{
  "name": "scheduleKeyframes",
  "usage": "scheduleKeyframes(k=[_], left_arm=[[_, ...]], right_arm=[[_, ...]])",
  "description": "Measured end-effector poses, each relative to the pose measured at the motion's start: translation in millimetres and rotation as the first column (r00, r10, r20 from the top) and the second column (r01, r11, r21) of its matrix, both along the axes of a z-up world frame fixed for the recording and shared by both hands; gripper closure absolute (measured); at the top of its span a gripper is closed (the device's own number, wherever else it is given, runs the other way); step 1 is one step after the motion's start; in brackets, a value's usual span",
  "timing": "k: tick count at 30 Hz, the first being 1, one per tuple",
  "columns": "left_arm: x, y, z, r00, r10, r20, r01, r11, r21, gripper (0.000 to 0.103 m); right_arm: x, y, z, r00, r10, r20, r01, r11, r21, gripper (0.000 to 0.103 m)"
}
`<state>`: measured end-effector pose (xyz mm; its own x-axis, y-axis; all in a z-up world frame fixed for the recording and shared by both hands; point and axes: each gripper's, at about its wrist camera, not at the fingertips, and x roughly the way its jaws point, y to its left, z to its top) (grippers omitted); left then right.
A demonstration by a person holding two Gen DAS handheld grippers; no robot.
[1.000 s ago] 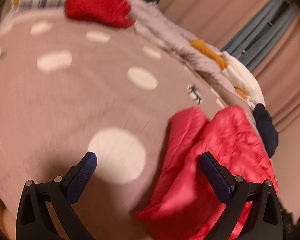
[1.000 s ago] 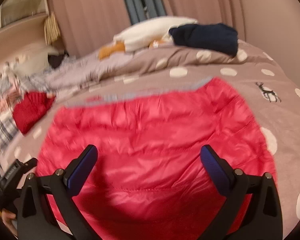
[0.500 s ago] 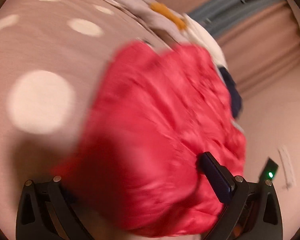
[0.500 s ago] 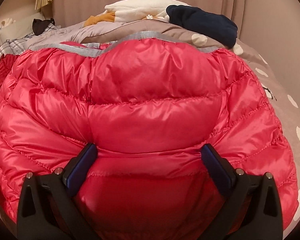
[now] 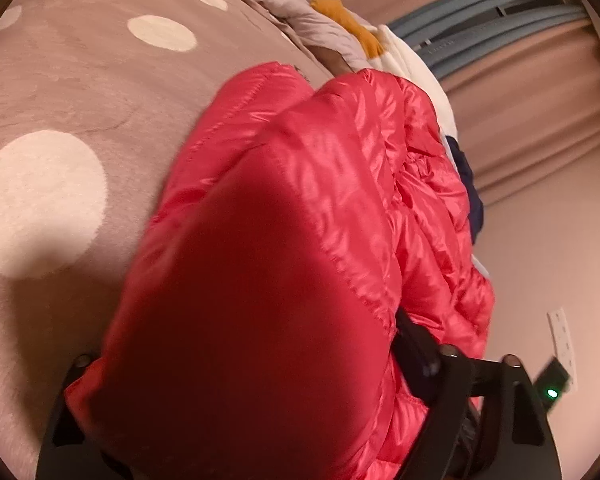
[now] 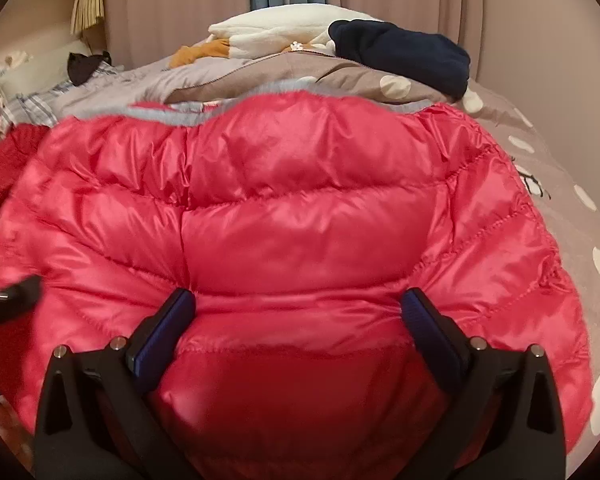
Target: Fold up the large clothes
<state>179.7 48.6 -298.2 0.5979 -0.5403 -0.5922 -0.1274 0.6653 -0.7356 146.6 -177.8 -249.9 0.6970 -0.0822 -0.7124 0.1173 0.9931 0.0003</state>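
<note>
while bunched on bed, jacket (image 6: 300, 208) between right gripper (image 6: 298, 312) fingers

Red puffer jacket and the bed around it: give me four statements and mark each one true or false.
1. The red puffer jacket lies on a dotted blanket. True.
2. The right gripper is shut tight. False: its jaws stand wide apart, with jacket between them.
3. A navy garment sits beyond the jacket. True.
4. The jacket's far edge is trimmed in yellow. False: the trim is grey.
</note>
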Motion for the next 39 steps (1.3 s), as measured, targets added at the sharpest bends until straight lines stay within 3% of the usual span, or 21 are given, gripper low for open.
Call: scheduleKeyframes(k=[4, 8, 10, 11, 13, 15, 17, 19, 22, 25, 28, 29, 30, 32, 34, 35, 36, 37, 38, 39], left_arm=[[-1, 3, 0, 1.0, 0.025, -0.014, -0.026, 1.0, -0.007, 0.032], [-3, 2, 8, 0.998, 0.059, 0.003, -0.059, 0.998, 0.014, 0.042], [-4, 1, 15, 0.997, 0.072, 0.021, -0.073, 0.996, 0.058, 0.046], [-5, 0, 18, 0.996, 0.081, 0.029, -0.083, 0.994, 0.068, 0.048], [-8, 3, 26, 0.993, 0.105, 0.057, -0.109, 0.991, 0.074, 0.053], [-10, 2, 34, 0.989, 0.115, 0.088, -0.123, 0.989, 0.084, 0.057], [-13, 2, 42, 0.985, 0.124, 0.117, -0.138, 0.982, 0.126, 0.059], [-16, 5, 50, 0.98, 0.136, 0.148, -0.163, 0.969, 0.184, 0.062], [-20, 17, 65, 0.961, 0.191, 0.201, -0.242, 0.931, 0.275, 0.063], [-22, 25, 87, 0.949, 0.183, 0.256, -0.268, 0.895, 0.356, 0.063], [-27, 15, 117, 0.929, 0.157, 0.334, -0.305, 0.836, 0.456, 0.063], [-29, 6, 128, 0.925, 0.119, 0.362, -0.295, 0.824, 0.483, 0.063], [-30, -1, 135, 0.923, 0.075, 0.377, -0.267, 0.831, 0.489, 0.063], [-30, -19, 150, 0.922, -0.035, 0.385, -0.165, 0.865, 0.473, 0.058], [-34, -34, 161, 0.906, -0.133, 0.402, -0.036, 0.922, 0.386, 0.029], [-33, -45, 164, 0.894, -0.194, 0.405, 0.063, 0.947, 0.314, 0.02], [-33, -55, 164, 0.879, -0.256, 0.402, 0.154, 0.951, 0.268, 0.006], [-29, -70, 163, 0.861, -0.32, 0.396, 0.243, 0.942, 0.232, 0.003], [-27, -80, 160, 0.856, -0.342, 0.387, 0.278, 0.937, 0.213, 0.003], [-23, -92, 154, 0.858, -0.362, 0.364, 0.304, 0.93, 0.208, 0.003]], right_arm=[[-18, -26, 27, 0.999, -0.031, 0.012, 0.03, 0.995, 0.091, 0.001], [-53, -77, 54, 0.979, -0.184, 0.086, 0.169, 0.972, 0.164, 0.0], [-59, -98, 52, 0.97, -0.238, 0.048, 0.226, 0.957, 0.181, 0.003], [-60, -108, 45, 0.964, -0.265, 0.001, 0.261, 0.95, 0.171, 0.008], [-63, -118, 28, 0.959, -0.279, -0.055, 0.284, 0.942, 0.181, 0.046], [-64, -123, 8, 0.972, -0.227, -0.066, 0.236, 0.928, 0.287, 0.064], [-61, -115, -11, 0.975, -0.213, -0.06, 0.221, 0.926, 0.304, 0.064], [-57, -104, -12, 0.975, -0.215, -0.06, 0.223, 0.929, 0.294, 0.064], [-45, -88, -13, 0.988, -0.13, -0.084, 0.151, 0.93, 0.335, 0.065], [-36, -66, -20, 0.993, -0.067, -0.101, 0.099, 0.927, 0.361, 0.064], [-27, -43, -26, 0.993, 0.005, -0.117, 0.036, 0.936, 0.349, 0.064], [-23, -41, -27, 0.992, 0.02, -0.122, 0.025, 0.936, 0.35, 0.064], [-21, -38, -28, 0.992, 0.027, -0.125, 0.019, 0.938, 0.347, 0.063], [-21, -36, -29, 0.991, 0.023, -0.13, 0.023, 0.941, 0.338, 0.062], [-19, -42, -29, 0.991, 0.03, -0.129, 0.019, 0.934, 0.358, 0.062], [-18, -45, -29, 0.991, 0.031, -0.127, 0.019, 0.927, 0.374, 0.062], [-20, -49, -30, 0.992, 0.029, -0.124, 0.023, 0.917, 0.399, 0.063], [-19, -53, -30, 0.992, 0.026, -0.124, 0.028, 0.91, 0.413, 0.062], [-22, -57, -30, 0.992, 0.015, -0.128, 0.04, 0.905, 0.424, 0.062], [-25, -64, -28, 0.991, -0.007, -0.136, 0.065, 0.9, 0.43, 0.055]])
